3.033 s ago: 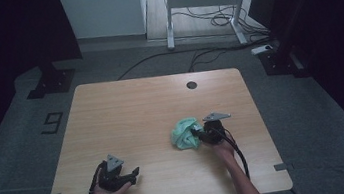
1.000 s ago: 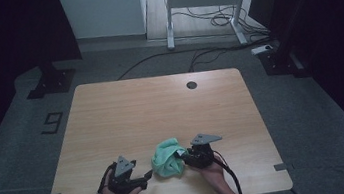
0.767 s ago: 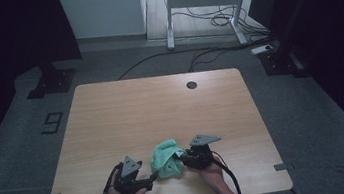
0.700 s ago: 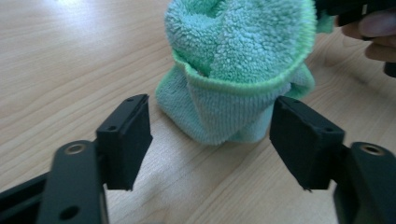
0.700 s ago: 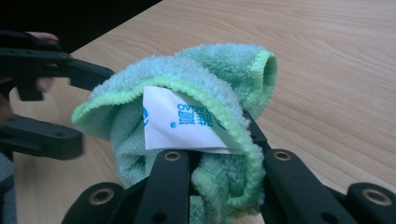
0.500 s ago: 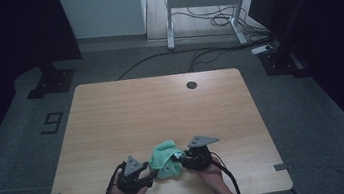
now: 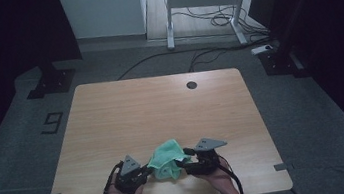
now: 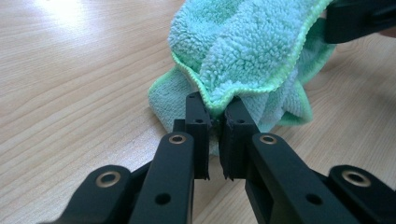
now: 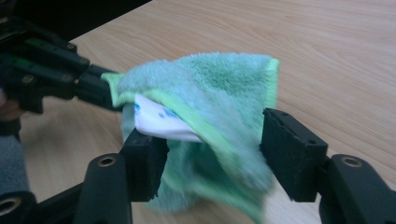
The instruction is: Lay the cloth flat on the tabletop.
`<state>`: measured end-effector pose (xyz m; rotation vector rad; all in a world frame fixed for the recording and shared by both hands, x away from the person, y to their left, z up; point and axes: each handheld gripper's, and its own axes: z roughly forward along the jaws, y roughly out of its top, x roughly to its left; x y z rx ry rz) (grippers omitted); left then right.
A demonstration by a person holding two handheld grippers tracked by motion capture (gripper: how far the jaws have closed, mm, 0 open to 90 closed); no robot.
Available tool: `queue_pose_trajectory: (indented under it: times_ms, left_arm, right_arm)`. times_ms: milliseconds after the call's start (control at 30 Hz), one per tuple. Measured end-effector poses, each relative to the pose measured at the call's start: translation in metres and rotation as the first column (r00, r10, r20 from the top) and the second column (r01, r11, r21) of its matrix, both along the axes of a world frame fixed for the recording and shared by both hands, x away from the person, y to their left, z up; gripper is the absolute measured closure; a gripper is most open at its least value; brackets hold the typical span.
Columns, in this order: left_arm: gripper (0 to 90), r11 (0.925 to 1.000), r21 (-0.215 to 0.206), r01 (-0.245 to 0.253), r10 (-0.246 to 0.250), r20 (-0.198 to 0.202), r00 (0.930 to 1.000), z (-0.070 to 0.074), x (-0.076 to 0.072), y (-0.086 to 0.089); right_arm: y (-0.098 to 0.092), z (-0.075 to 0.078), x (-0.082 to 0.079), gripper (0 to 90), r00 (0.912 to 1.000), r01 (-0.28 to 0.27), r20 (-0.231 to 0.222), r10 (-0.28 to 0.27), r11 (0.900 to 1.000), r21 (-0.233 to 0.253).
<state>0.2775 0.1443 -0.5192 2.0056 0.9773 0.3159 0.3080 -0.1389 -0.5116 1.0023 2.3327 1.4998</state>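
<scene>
A crumpled green microfibre cloth (image 7: pixel 167 157) lies near the front edge of the wooden table (image 7: pixel 151 110), between my two grippers. My left gripper (image 7: pixel 144 171) is at its left side; in the left gripper view its jaws are shut on the cloth's (image 8: pixel 243 51) hemmed edge, at the gripper's (image 8: pixel 215 106) tips. My right gripper (image 7: pixel 187 164) is at the cloth's right side. Its jaws stand wide apart in the right gripper view (image 9: pixel 212 135), with the cloth (image 9: pixel 210 93) and its white label (image 9: pixel 159 122) bunched loosely between them. The cloth is blurred there.
A small round hole (image 7: pixel 191 85) sits near the table's far edge. Beyond the table, on the floor, stand a white desk frame (image 7: pixel 203 2), loose cables (image 7: pixel 205 55) and black stand bases (image 7: pixel 52 82). The person's hands come in at the front edge.
The right gripper brought the cloth left and nearer the front edge. The left gripper slid right until it reached the cloth and now pinches its edge.
</scene>
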Motion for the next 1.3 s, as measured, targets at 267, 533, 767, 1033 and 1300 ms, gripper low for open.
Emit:
queue_pose_trajectory:
  times_ms: [267, 533, 767, 1033, 1300]
  left_arm:
    - [83.9, 1.0, -0.002, 0.001, -0.001, -0.002, 1.0, 0.001, 0.0, 0.001]
    - [83.9, 1.0, -0.004, 0.002, -0.002, -0.004, 1.0, 0.001, 0.001, 0.003]
    - [83.9, 0.9997, -0.022, 0.007, -0.007, 0.015, 0.9999, 0.011, -0.002, 0.006]
    - [84.0, 0.9983, -0.055, 0.02, -0.015, 0.084, 0.9963, 0.043, -0.01, 0.008]
    - [84.1, 0.9978, -0.055, 0.037, -0.031, 0.119, 0.9924, 0.058, -0.014, 0.002]
  right_arm:
    - [-0.019, 0.001, -0.007, 62.7, 0.9995, -0.03, 0.006, 0.03, 1.0, -0.005]
    - [-0.017, -0.005, -0.005, 82.8, 0.9994, -0.033, 0.006, 0.033, 0.999, -0.043]
    - [-0.02, 0.004, -0.008, 85.6, 0.9983, -0.045, 0.037, 0.045, 0.999, -0.019]
    - [-0.023, 0.036, -0.021, 84.8, 0.9892, -0.042, 0.141, 0.041, 0.999, 0.0]
    - [-0.029, 0.058, -0.027, 86.2, 0.981, -0.046, 0.188, 0.046, 0.999, -0.005]
